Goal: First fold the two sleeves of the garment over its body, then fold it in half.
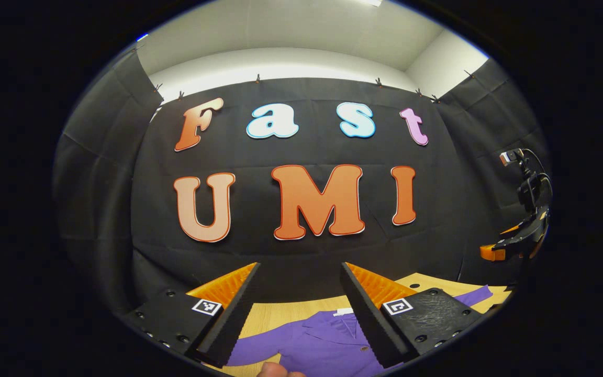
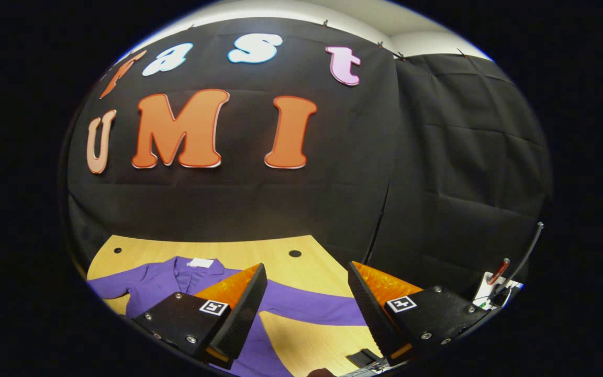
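You're pre-step 1 w/ both jaws apart & empty above the flat purple cloth shirt (image 2: 301, 306) on the light wood desk (image 2: 238, 251): drop the right gripper (image 2: 306, 309) onto that outstretched sleeve, left gripper (image 1: 301, 309) ditto.

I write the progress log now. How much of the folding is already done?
Nothing is folded: the purple garment lies flat on the table, one sleeve stretched out sideways. Both hand-held grippers, left and right, are open above it. Both sleeve folds and the halving remain.

We see the right gripper (image 2: 306, 309) held above the worktop (image 2: 259, 251), fingers (image 2: 241, 314) spread wide, nothing between | purple garment (image 2: 160, 283) lies flat, one sleeve (image 2: 312, 309) stretched out sideways | white tag (image 2: 200, 263) at collar
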`<state>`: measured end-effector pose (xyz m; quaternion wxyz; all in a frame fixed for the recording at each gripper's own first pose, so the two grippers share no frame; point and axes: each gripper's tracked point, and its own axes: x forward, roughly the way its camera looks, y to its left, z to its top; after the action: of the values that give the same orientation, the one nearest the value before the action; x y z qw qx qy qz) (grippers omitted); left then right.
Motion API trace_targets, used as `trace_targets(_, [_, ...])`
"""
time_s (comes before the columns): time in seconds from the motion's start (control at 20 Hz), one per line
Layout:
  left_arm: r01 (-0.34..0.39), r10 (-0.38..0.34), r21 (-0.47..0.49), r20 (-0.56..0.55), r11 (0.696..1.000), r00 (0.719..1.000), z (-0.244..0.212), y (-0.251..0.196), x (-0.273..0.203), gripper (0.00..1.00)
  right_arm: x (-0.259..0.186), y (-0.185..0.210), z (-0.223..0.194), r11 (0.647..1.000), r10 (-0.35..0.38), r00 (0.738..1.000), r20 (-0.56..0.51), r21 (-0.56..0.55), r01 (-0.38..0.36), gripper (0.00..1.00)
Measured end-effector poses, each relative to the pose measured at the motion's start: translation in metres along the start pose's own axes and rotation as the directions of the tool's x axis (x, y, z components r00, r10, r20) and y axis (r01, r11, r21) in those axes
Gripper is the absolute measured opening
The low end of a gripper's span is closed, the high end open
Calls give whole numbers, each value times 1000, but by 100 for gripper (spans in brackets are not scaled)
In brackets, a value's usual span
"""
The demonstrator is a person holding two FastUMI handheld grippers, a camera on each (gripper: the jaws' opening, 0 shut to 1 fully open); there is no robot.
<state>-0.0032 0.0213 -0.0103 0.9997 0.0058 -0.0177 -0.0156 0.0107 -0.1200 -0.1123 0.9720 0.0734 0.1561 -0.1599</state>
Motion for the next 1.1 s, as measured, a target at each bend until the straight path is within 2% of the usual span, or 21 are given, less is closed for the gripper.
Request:
trace_targets(0.15, [-33, 33, 13, -2, 999, 999, -3, -3, 6, 96, 25, -32, -24, 998, -48, 994, -93, 26, 51, 94])
trace_targets(0.25, [-75, 76, 34, -13, 997, 997, -2, -3, 9, 96, 43, -47, -45, 995, -47, 984, -171, 74, 61, 94])
trace_targets(0.4, [-74, 75, 47, -14, 996, 997, 0, -19, 18, 96, 74, -74, -78, 986, -45, 952, -303, 142, 92, 95])
trace_targets(0.5, [-89, 90, 63, -24, 994, 996, -4, -25, 22, 95, 86, -85, -103, 974, -11, 910, -415, 202, 104, 95])
trace_targets(0.65, [-89, 92, 56, -57, 994, 994, -14, -40, 26, 96, 98, -96, -133, 953, 52, 827, -560, 274, 126, 95])
trace_targets(0.95, [-107, 116, 83, -105, 991, 988, -26, -53, 35, 96, 132, -112, -162, 954, 86, 733, -675, 267, 133, 95])
trace_targets(1.0, [-105, 115, 89, -118, 990, 986, -29, -55, 37, 96, 134, -112, -171, 955, 101, 702, -705, 267, 131, 95])
trace_targets(1.1, [-104, 117, 88, -160, 991, 980, -42, -60, 39, 96, 143, -111, -186, 946, 125, 660, -741, 290, 146, 95])
